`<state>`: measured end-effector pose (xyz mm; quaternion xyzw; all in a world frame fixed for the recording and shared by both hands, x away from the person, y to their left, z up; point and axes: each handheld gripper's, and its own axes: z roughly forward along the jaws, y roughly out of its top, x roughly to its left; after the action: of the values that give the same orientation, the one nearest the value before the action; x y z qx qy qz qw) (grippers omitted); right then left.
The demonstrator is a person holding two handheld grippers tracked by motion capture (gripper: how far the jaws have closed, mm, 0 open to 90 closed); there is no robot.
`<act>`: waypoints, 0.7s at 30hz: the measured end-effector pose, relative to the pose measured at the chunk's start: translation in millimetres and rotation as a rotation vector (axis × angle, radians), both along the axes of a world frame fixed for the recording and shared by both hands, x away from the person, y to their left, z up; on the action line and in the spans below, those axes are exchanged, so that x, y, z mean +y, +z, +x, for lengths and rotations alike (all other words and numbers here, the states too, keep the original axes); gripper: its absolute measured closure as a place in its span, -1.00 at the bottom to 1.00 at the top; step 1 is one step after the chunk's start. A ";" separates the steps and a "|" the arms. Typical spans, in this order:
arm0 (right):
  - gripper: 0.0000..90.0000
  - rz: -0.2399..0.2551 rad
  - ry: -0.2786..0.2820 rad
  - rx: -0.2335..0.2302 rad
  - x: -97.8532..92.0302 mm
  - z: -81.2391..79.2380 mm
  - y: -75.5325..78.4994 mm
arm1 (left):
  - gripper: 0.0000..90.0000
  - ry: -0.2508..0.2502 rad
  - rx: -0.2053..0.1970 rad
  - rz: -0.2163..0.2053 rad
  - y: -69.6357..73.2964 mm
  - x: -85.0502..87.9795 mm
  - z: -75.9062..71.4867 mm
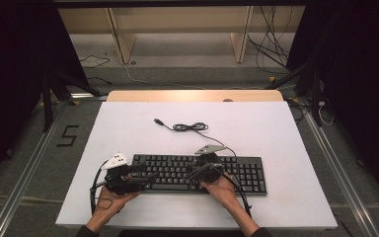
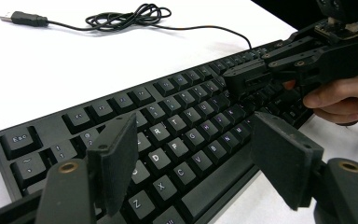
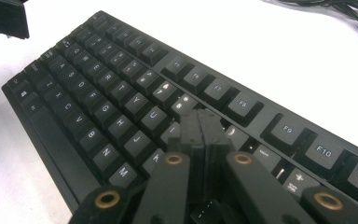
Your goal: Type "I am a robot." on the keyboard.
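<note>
Table: white top [image 1: 276, 128], black keyboard [image 1: 246, 170] near front edge, cable [image 1: 190, 127] behind it
Left gripper [image 2: 196, 158]: jaws wide apart, nothing in them, over left keys
Right gripper [image 3: 203, 128]: jaws closed together, empty, tips down on middle keys

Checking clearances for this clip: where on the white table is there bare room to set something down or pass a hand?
Free: the strip left of the keyboard, the wider patch right of it, and the far corners either side of the cable. Crowded: over the keys, where the left gripper and right gripper sit, and the near edge of the white table where the forearms enter.
</note>
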<state>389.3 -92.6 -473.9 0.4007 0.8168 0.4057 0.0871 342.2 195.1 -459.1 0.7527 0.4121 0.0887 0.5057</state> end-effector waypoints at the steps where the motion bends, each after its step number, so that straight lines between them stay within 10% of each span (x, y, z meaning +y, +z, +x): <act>1: 1.00 -0.002 -0.002 0.001 0.2 0.2 -0.3 | -0.30 0.000 -0.001 0.000 -0.1 0.2 -0.4; 21: 1.00 -0.021 -0.022 0.020 2.1 1.6 -4.9 | -0.33 0.015 -0.021 0.006 -2.0 5.6 -7.8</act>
<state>390.9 -90.5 -478.8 0.4130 0.8173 0.3922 0.0876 334.5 200.7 -461.1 0.7502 0.4122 0.1017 0.5068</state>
